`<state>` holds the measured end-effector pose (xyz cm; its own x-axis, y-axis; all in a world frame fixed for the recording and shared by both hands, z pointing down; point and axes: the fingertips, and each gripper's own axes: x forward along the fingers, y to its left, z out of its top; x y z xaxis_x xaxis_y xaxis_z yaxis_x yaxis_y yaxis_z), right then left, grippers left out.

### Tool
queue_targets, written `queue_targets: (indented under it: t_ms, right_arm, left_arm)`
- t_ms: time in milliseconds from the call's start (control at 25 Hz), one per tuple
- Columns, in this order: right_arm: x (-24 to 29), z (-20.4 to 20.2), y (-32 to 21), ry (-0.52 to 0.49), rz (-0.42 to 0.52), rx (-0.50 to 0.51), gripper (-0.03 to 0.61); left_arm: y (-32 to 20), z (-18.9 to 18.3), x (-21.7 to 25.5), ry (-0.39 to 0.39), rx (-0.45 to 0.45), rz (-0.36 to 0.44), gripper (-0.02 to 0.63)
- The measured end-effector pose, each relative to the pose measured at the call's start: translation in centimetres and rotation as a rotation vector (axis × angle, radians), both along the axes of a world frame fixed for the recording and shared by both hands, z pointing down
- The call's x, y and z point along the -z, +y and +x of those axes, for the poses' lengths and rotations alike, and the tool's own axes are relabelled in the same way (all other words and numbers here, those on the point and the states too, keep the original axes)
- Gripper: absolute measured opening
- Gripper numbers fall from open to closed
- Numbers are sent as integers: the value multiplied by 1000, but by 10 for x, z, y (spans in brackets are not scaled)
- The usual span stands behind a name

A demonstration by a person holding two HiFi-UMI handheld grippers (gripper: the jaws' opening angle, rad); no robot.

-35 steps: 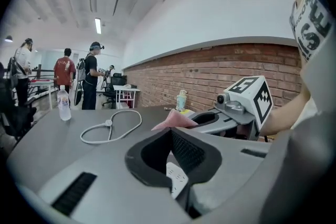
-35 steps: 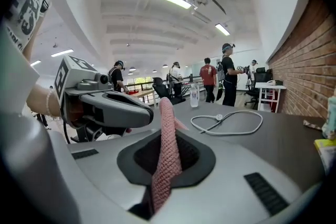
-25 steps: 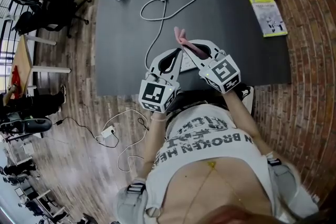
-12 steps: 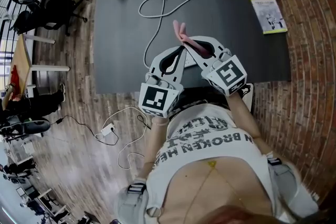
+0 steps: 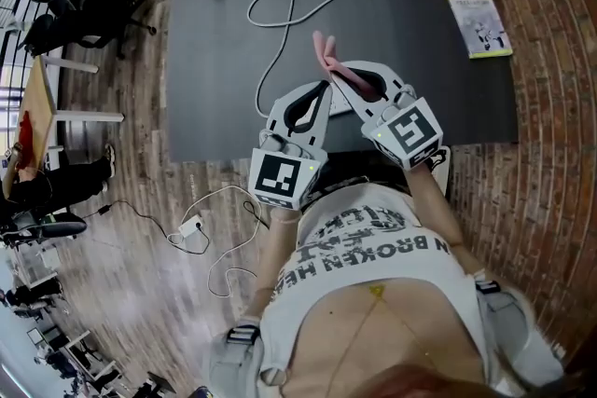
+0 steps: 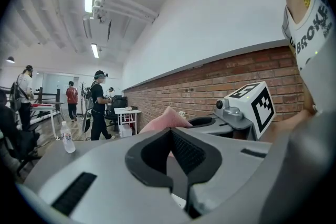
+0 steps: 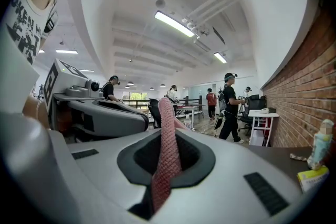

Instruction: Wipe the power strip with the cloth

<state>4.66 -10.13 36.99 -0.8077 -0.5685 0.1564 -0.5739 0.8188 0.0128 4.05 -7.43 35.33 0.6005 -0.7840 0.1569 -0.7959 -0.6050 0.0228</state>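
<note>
At the near edge of the table (image 5: pixel 215 89), both grippers have come up a touch over the last second. The pink cloth (image 5: pixel 325 49) has ridden up with them, its free end now poking out toward twelve o'clock, clear of the dark top. Right gripper (image 7: pixel 167 136): fingers clamped on the cloth, a rolled strip of it running straight up between them. Left gripper (image 6: pixel 170 132): fingers together, the cloth showing just past their tips at one o'clock, and I see nothing pinched between them. Power strip (image 5: pixel 339 102)? Mostly hidden, only a sliver of white showing under and between the two grippers, with its white cable (image 5: pixel 280 23) snaking off toward eleven o'clock into a loop. So the cloth looks to be off the strip at this instant. By my reading that's a lift between strokes or a regrip, not a wipe in progress. The next pass needs the cloth lowered back onto that white body.
</note>
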Motion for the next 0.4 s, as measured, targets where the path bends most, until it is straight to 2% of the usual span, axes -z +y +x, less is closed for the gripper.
queue_targets:
  t_ms: [400]
  right_arm:
    - [0,-8,4,18,-2,-2,15]
  left_arm:
    - [4,-10,1,9,6,5,8]
